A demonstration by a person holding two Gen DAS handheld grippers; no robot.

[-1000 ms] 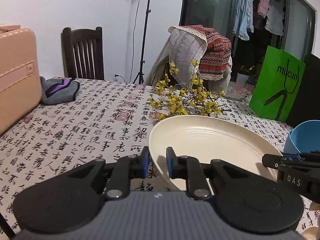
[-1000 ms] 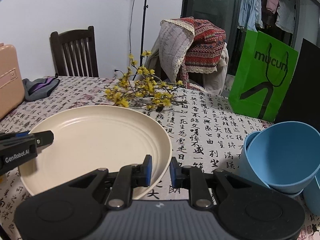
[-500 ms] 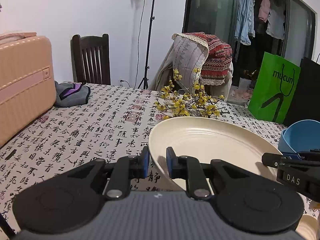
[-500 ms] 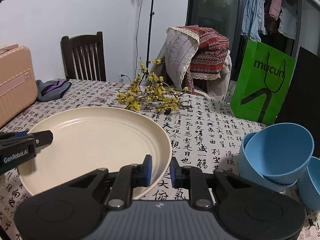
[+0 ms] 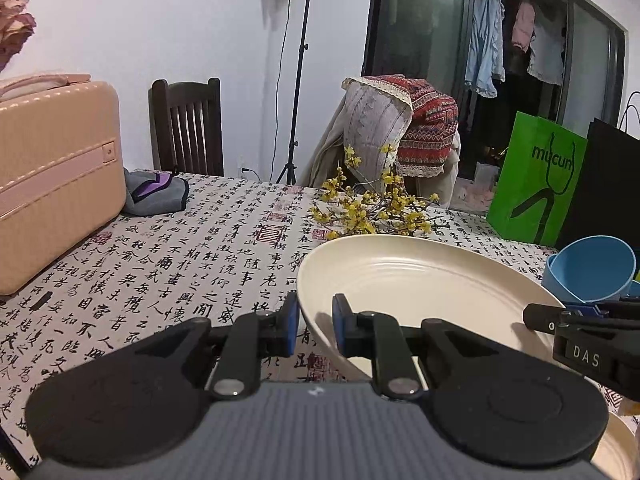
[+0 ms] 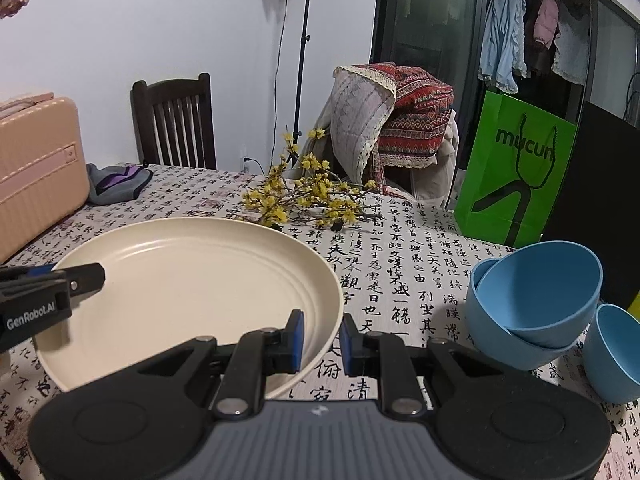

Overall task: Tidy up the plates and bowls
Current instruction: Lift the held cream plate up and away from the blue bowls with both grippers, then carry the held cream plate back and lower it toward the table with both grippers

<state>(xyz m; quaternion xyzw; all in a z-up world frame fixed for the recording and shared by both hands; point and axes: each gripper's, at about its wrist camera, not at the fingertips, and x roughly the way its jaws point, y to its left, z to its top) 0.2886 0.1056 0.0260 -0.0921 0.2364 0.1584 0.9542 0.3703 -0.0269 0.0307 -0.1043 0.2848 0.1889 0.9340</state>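
Note:
A large cream plate (image 5: pixel 420 288) (image 6: pixel 188 288) is held level above the table by both grippers. My left gripper (image 5: pixel 315 328) is shut on its left rim. My right gripper (image 6: pixel 321 340) is shut on its right rim. Two blue bowls (image 6: pixel 532 300) sit nested and tilted on the table to the right, with a third blue bowl (image 6: pixel 616 352) beside them. The nested bowls also show in the left wrist view (image 5: pixel 592 268). Another cream dish edge (image 5: pixel 616 456) shows at the lower right of the left wrist view.
The table has a calligraphy-print cloth (image 5: pixel 168 264). A yellow flower branch (image 6: pixel 304 200) lies behind the plate. A pink suitcase (image 5: pixel 52 176) and grey cloth (image 5: pixel 156 192) stand at the left. A green bag (image 6: pixel 516 172) and black bag stand at the right.
Both grippers have risen with the plate between them; the view looks higher over the table. Their grip on the plate has not changed.

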